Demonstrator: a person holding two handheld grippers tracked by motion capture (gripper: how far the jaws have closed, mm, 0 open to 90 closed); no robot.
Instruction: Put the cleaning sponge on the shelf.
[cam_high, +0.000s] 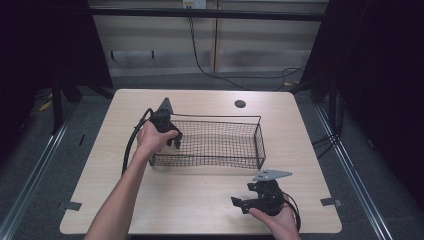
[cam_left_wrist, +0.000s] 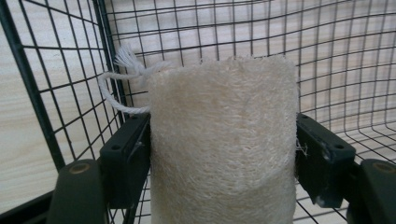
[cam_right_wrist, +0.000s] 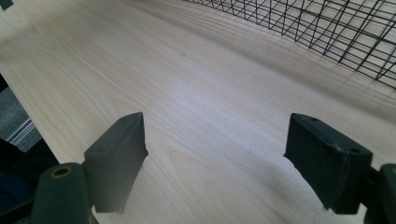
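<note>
Left claw (cam_left_wrist: 223, 154) clamped on a pale loofah sponge (cam_left_wrist: 224, 140), one pad each side of its body, approx. mid-length; grip squeezes the fibre only slightly, judged adequate for a light, springy item w/o crushing. White cord loop (cam_left_wrist: 119, 88) at sponge's far end hangs free toward the mesh, not caught on wire as far as visible. Held end-on, sponge pointing into the wire basket (cam_left_wrist: 60, 93), corner post just beside on the left; orientation judged to suit lowering lengthwise along basket floor rather than across it. In the high view, left claw (cam_high: 172, 137) seen at basket's near-left corner (cam_high: 155, 160), over or just inside the rim; whether sponge touches mesh floor cannot be told. Basket (cam_high: 260, 137) sits mid-counter, long side toward the person, otherwise appears empty. Right claw (cam_right_wrist: 212, 158) apart, nothing between pads, pointing low across bare counter (cam_right_wrist: 187, 84) w/ basket edge in far corner of its view; in the high view (cam_high: 240, 204) rests near the front-right counter edge (cam_high: 310, 220), well apart from basket, judged parked out of the way while left does the placing. Round hole (cam_high: 240, 104) in counter behind basket, not involved. Risk noted: cord loop may snag on mesh at release.
</note>
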